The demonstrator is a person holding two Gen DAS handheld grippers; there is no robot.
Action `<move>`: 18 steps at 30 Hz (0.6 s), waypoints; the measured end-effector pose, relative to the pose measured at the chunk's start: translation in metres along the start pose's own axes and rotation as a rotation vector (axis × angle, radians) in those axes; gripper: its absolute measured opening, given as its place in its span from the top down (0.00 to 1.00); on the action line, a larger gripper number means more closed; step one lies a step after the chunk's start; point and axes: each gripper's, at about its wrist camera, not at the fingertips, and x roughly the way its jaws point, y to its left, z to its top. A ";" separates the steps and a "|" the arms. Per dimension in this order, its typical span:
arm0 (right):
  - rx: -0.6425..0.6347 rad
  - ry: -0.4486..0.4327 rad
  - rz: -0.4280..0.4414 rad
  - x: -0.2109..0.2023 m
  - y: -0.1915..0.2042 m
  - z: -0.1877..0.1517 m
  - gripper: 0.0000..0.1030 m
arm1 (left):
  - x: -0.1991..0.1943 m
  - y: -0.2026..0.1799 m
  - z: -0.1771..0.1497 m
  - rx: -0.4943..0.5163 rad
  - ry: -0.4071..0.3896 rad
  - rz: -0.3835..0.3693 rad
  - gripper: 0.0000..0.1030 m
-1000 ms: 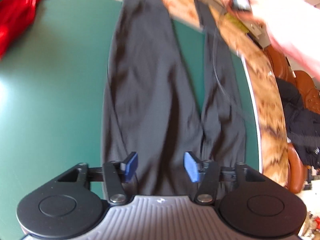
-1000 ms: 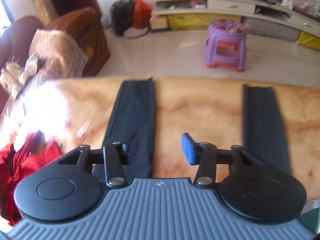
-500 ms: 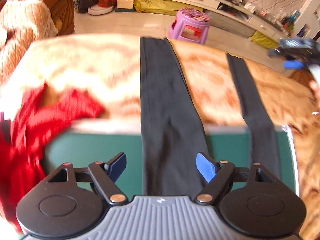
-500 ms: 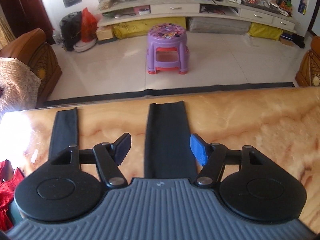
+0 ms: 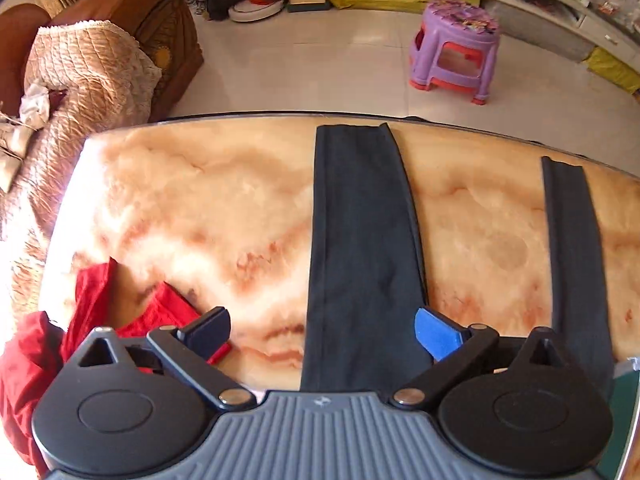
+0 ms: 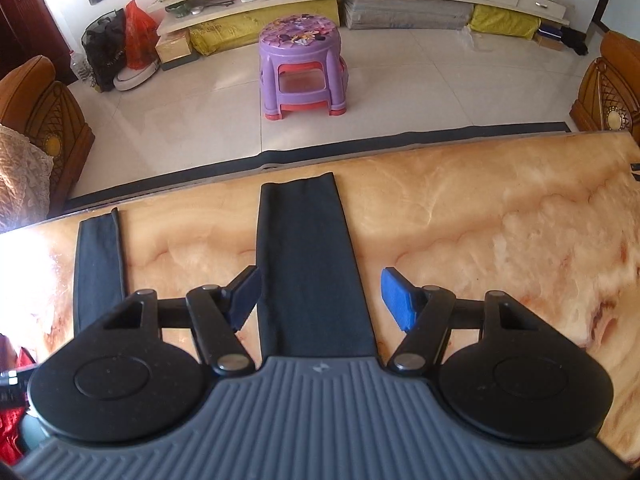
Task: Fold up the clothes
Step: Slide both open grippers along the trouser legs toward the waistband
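Black trousers lie flat on the marble table, legs spread apart and pointing to the far edge. In the left wrist view my left gripper (image 5: 322, 332) is open above the left leg (image 5: 360, 240); the right leg (image 5: 576, 264) lies to its right. In the right wrist view my right gripper (image 6: 320, 300) is open, straddling the right leg (image 6: 308, 264), with the left leg (image 6: 98, 264) off to the left. Neither gripper holds cloth. The trousers' waist is hidden below both grippers.
A red garment (image 5: 92, 320) lies crumpled at the table's left, also at the lower left of the right wrist view (image 6: 10, 424). The marble table (image 6: 480, 220) ends at a far edge. A purple stool (image 6: 302, 64) stands on the floor beyond. Brown armchair (image 5: 132, 32) at left.
Both grippers have moved toward the far ends of the trouser legs and steadied. The left gripper has opened wider and left the green mat area; the right gripper shifted from between the legs onto the right leg.
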 end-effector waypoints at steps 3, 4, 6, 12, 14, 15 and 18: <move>-0.008 0.005 -0.009 -0.001 0.001 -0.001 0.28 | 0.000 -0.004 0.010 -0.018 0.010 -0.017 0.01; -0.012 0.007 -0.012 -0.001 0.002 -0.002 0.28 | 0.001 -0.004 0.013 -0.029 0.018 -0.037 0.01; -0.019 0.009 -0.018 -0.001 0.003 -0.002 0.28 | 0.002 -0.005 0.018 -0.048 0.035 -0.064 0.01; -0.047 0.063 -0.046 0.006 0.009 -0.001 0.28 | 0.006 -0.013 0.018 -0.053 0.061 -0.049 0.01; -0.063 0.073 -0.055 0.008 0.011 -0.003 0.28 | 0.007 -0.015 0.017 -0.047 0.066 -0.047 0.01; -0.065 0.073 -0.053 0.009 0.011 -0.004 0.28 | 0.007 -0.017 0.016 -0.045 0.067 -0.045 0.01; -0.066 0.079 -0.045 0.010 0.011 -0.008 0.28 | 0.008 -0.019 0.014 -0.043 0.071 -0.044 0.01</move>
